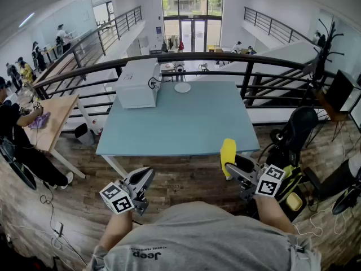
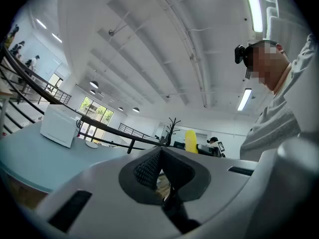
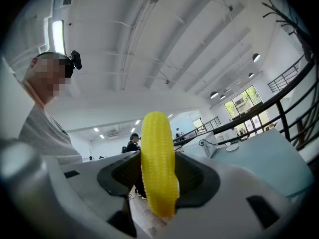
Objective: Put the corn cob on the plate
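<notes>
Your corn cob [image 3: 158,166] looks like bumpy, faintly glossy plastic. The pads [image 3: 125,172] of your right gripper [image 3: 159,176] are dark, matt, finely textured. Table [image 1: 180,123]: smooth, matt. Floor [image 1: 186,179]: wood planks.

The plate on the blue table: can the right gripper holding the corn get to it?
Probably, with a long stretch. The plate sits near the far edge of the table; nothing stands between it and the right gripper holding the corn.

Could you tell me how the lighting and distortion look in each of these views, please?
Head view: fisheye bows the railing; the far windows are bright. Left gripper view: ceiling light blown out, corners black. Right gripper view: corn cob sharp, evenly lit, corners black.
</notes>
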Available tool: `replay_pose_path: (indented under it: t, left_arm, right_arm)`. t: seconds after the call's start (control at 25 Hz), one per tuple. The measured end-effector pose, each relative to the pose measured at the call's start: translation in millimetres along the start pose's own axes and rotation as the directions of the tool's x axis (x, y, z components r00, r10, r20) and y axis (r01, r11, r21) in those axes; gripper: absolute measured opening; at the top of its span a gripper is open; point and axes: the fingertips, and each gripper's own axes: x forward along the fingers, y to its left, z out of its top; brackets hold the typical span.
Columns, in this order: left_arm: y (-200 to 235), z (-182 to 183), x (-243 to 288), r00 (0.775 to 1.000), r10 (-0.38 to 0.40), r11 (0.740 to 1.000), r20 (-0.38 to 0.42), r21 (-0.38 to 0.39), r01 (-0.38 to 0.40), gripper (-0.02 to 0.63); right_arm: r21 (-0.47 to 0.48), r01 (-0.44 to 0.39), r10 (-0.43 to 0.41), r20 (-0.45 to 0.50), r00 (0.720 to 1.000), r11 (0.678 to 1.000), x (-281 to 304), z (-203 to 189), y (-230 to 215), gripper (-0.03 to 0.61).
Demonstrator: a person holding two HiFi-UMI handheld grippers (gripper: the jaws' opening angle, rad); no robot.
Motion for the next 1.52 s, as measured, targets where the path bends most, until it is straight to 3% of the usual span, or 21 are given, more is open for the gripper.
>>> replay_pose_path:
  t: [1.0,1.28,1.52]
  left_arm:
    - [-32,-25,76,0.998,-0.042,0.999,-0.047,-0.010,0.042,0.018]
    - [-5,-26,90,0.997,-0.067,0.997,-0.046,-0.043,0.065,0.018]
    - [49,-12,104,0.993,-0.115,0.992,-0.036,-0.063,0.113,0.018]
  right_arm:
    - [0.013,0.005,-0.004,-0.023,1.000,1.000,-51,2,-33,0.225]
    - [0.024,0.019,-0.018,-0.038,0.999,1.000,-34,2,-47,0.225]
    - [0.001,0.059,-0.059,-0.035,0.998,0.998,8,13,-68,0.225]
